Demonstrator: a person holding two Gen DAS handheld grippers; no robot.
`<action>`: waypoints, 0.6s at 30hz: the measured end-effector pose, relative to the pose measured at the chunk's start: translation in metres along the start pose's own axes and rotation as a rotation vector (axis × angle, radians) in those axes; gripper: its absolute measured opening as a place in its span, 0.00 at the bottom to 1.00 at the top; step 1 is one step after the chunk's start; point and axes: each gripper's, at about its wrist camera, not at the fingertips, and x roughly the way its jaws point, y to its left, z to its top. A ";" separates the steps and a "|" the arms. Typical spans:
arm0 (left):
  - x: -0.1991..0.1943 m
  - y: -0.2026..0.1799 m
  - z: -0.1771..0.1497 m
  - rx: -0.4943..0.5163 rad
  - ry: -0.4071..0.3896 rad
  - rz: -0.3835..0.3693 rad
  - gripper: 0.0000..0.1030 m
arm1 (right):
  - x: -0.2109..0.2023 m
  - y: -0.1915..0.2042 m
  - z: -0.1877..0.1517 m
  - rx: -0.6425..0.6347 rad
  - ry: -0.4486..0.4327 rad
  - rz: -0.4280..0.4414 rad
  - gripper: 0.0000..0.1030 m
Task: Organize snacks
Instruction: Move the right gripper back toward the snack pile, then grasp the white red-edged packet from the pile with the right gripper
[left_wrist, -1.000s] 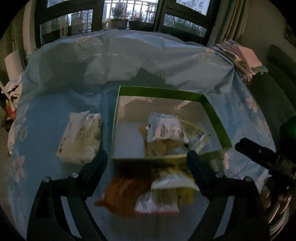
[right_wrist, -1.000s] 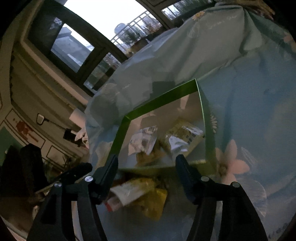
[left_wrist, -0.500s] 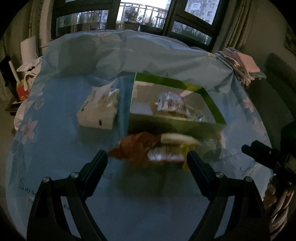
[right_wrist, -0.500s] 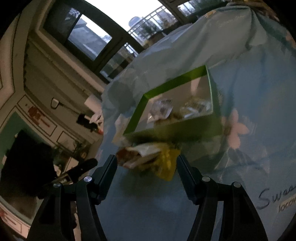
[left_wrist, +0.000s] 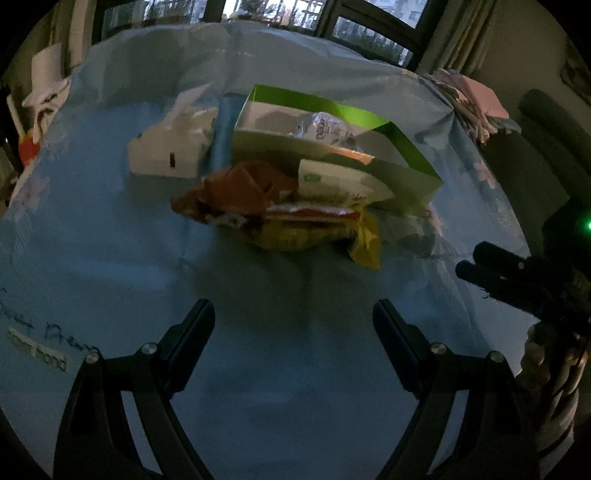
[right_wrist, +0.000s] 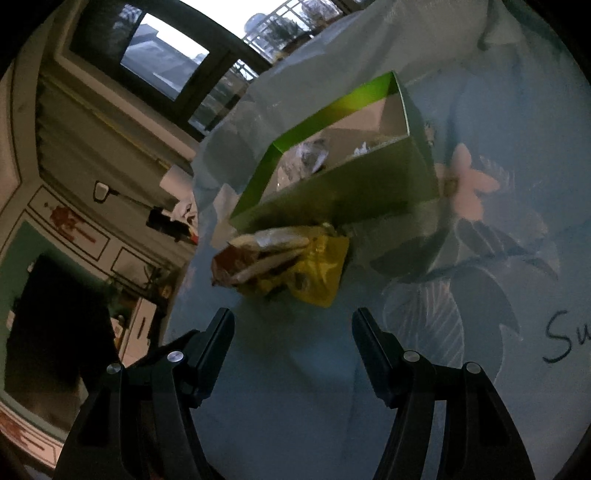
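Before the green box (left_wrist: 402, 155), blurred snack packets (left_wrist: 291, 210), perhaps four; both jaws spread, empty

Bare cloth-covered counter (left_wrist: 288, 350) lies before your open left claw (left_wrist: 293, 325), snack pile (left_wrist: 291, 210) blocks the green box (left_wrist: 410, 166), tissue pack (left_wrist: 170, 151) stands just left of it.

Left gripper (left_wrist: 293, 319) black fingers, silver screws, right gripper (right_wrist: 293, 326) alike, green light
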 end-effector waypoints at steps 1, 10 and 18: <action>0.000 0.002 0.000 -0.005 -0.004 0.003 0.85 | 0.002 0.000 -0.001 -0.002 0.004 0.003 0.65; -0.013 0.020 0.011 -0.046 -0.068 0.034 0.85 | 0.027 0.011 -0.001 0.001 0.040 0.088 0.65; -0.013 0.036 0.017 -0.053 -0.096 0.033 0.85 | 0.045 0.026 0.005 0.014 0.056 0.147 0.65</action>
